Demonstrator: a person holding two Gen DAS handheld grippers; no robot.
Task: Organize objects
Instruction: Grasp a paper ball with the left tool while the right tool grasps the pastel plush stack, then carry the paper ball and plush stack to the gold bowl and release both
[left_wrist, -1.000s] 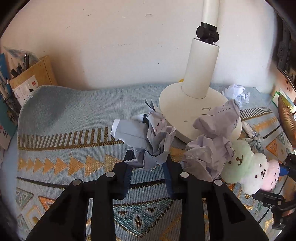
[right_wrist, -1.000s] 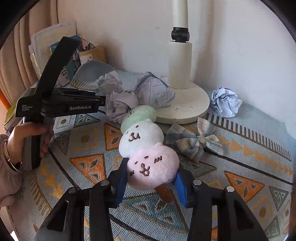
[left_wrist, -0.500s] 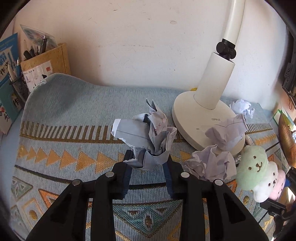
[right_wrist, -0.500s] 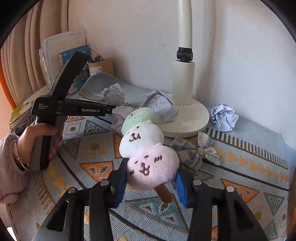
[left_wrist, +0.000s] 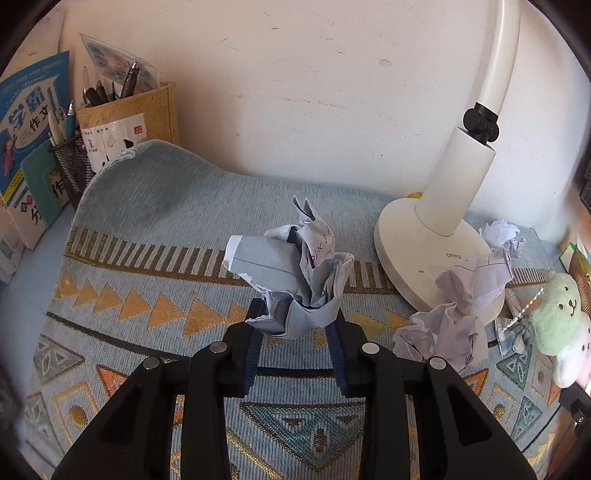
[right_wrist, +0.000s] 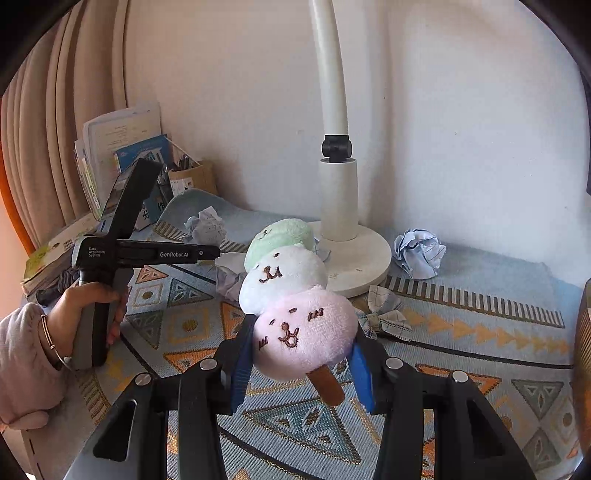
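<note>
My left gripper (left_wrist: 295, 325) is shut on a crumpled paper ball (left_wrist: 291, 269), held above the patterned blue mat (left_wrist: 147, 221). My right gripper (right_wrist: 301, 347) is shut on a plush toy (right_wrist: 295, 295) made of green, white and pink balls on a brown stick, lifted off the mat. In the right wrist view the left gripper (right_wrist: 216, 253) appears at left with the paper ball (right_wrist: 207, 229) at its tip, a hand (right_wrist: 85, 314) on its handle. More crumpled paper balls (left_wrist: 443, 336) (left_wrist: 476, 280) lie by the lamp base (left_wrist: 417, 254).
A white desk lamp (right_wrist: 338, 192) stands at the back against the wall. Another paper ball (right_wrist: 419, 253) lies right of it and a plaid bow (right_wrist: 384, 310) in front. A pen holder (left_wrist: 125, 122) and books (left_wrist: 26, 140) stand at the back left.
Both grippers have risen and pulled back from the mat, each keeping its hold. The left one has moved left, away from the lamp; the plush toy now hangs clear of the mat.
</note>
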